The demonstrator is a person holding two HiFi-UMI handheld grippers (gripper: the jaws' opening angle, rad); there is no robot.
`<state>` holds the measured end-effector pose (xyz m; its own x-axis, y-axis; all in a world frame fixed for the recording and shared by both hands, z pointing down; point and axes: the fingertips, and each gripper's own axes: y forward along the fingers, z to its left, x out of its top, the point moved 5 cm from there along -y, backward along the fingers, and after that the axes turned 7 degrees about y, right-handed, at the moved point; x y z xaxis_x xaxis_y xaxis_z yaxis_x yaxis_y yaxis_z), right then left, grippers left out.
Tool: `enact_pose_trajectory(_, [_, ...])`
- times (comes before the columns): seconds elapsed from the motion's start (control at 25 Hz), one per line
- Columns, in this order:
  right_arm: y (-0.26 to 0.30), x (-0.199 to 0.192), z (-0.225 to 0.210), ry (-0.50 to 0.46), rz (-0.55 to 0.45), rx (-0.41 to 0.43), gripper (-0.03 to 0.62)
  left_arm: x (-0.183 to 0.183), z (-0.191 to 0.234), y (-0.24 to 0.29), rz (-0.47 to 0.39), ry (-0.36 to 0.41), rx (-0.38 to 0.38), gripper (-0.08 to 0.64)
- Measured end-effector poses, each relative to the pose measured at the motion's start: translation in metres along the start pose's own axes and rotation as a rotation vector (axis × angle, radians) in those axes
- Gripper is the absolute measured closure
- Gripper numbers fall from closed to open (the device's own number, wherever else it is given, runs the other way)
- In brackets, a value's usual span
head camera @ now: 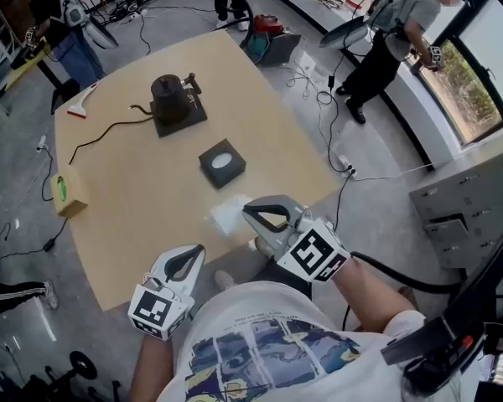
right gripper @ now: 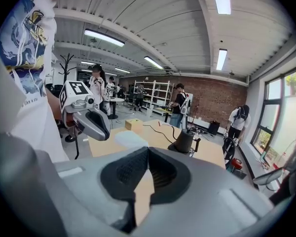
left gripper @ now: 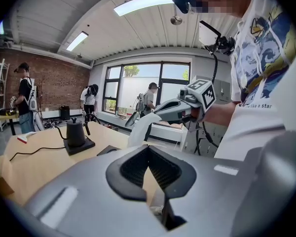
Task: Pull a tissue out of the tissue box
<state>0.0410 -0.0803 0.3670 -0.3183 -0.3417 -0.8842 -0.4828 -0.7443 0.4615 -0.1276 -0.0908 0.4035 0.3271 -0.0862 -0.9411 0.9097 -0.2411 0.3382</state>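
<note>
The right gripper (head camera: 250,210) has its fingers clenched on one edge of the white paper tissue (head camera: 226,218), which hangs from their tips above the light wooden table (head camera: 134,199), near the dark square tissue box (head camera: 222,163) but apart from it. The left gripper (head camera: 194,254) is pinched closed on nothing, low at the table's near edge. The likely trouble is the hold itself: only a thin margin of soft paper sits between the fingers, so a quick swing could tear it or let it slide free. The box lies unheld, but nothing tugs on it now.
</note>
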Motion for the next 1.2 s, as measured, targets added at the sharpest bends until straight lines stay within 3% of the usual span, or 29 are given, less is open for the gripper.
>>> enact_pose_trajectory(0.44, [-0.017, 0.003, -0.001, -0.008, -0.021, 0.027, 0.588, 0.006, -0.001, 0.009, 0.008, -0.006, 0.017, 0.558])
enact_pose_trajectory(0.96, [-0.030, 0.006, -0.035, -0.020, -0.046, 0.070, 0.588, 0.022, 0.002, 0.034, 0.023, 0.000, 0.067, 0.557])
enact_pose_trajectory(1.04, [-0.032, 0.008, -0.044, -0.019, -0.050, 0.078, 0.588, 0.026, 0.003, 0.040, 0.047, 0.055, 0.087, 0.537])
enact_pose_trajectory(1.2, [-0.036, 0.008, -0.058, -0.021, -0.051, 0.082, 0.588, 0.040, 0.006, 0.053, 0.098, 0.225, 0.118, 0.427])
